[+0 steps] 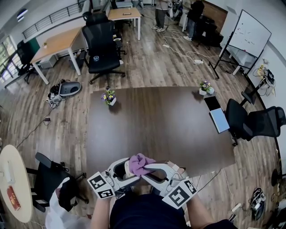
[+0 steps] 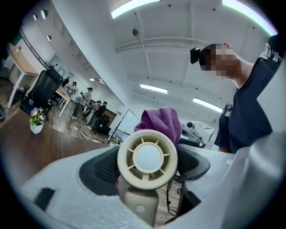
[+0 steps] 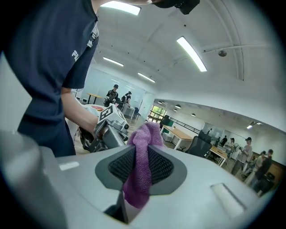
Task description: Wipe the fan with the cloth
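My left fingers (image 2: 96, 169) clamp the fan (image 2: 147, 157), right fingers (image 3: 161, 167) pinch the cloth (image 3: 142, 174) just past the left pair. Only a fold's pinched, so I reckon hard rubbing could yank it loose.

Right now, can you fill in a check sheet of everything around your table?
Surface: dark wooden table, mostly bare.
Job's things: cream fan; purple cloth right behind it.
Clutter: two flower pots; what looks like a laptop at the right edge.
Claws: left claw shut on fan; right claw shut on cloth.
Cables: white cable across the floor.
Surroundings: office chair, desk, whiteboard, people at the back.
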### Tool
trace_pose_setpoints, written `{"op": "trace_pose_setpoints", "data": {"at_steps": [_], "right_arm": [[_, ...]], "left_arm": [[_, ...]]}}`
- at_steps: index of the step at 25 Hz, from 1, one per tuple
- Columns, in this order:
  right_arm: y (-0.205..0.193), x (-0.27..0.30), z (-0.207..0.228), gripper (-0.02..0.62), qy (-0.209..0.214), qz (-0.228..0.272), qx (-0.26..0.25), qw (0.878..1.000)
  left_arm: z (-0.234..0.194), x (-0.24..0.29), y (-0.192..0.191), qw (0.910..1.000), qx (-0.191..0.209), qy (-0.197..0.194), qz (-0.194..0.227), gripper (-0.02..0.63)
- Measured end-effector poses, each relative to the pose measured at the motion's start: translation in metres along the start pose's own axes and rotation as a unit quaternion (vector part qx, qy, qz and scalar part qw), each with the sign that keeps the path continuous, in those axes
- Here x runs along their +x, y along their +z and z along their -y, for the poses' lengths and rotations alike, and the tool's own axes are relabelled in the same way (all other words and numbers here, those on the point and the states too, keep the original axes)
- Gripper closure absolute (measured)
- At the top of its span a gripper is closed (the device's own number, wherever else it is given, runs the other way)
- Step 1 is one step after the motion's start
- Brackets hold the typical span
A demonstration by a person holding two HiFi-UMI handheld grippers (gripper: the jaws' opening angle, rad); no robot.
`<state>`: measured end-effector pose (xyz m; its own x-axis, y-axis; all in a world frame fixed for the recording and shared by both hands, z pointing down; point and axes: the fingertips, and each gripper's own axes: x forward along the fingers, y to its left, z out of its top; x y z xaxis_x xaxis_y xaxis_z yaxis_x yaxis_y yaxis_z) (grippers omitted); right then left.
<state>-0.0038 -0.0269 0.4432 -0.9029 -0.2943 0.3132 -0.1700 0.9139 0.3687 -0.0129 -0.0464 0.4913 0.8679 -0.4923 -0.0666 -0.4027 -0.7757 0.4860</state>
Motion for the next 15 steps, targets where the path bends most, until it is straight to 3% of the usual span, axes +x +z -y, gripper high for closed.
{"op": "trace_pose_setpoints", "data": {"at_steps": [7, 12, 15], "right_arm": [[0.001, 0.0, 0.001, 0.506, 0.008, -0.001, -0.008, 1.0], [-0.009, 0.003, 0.001, 0.506, 0.013, -0.011, 0.0, 1.0], [-0.016, 0.005, 0.003, 0.506, 0.013, -0.007, 0.022, 1.0]], "left_arm": [[0.016, 0.005, -0.013, 0.9964, 0.054, -0.023, -0.062, 0.229], [0.035, 0.008, -0.033, 0.9839, 0.106, -0.06, -0.131, 0.229], [0.044, 0.009, -0.04, 0.9797, 0.114, -0.079, -0.144, 0.229]]}}
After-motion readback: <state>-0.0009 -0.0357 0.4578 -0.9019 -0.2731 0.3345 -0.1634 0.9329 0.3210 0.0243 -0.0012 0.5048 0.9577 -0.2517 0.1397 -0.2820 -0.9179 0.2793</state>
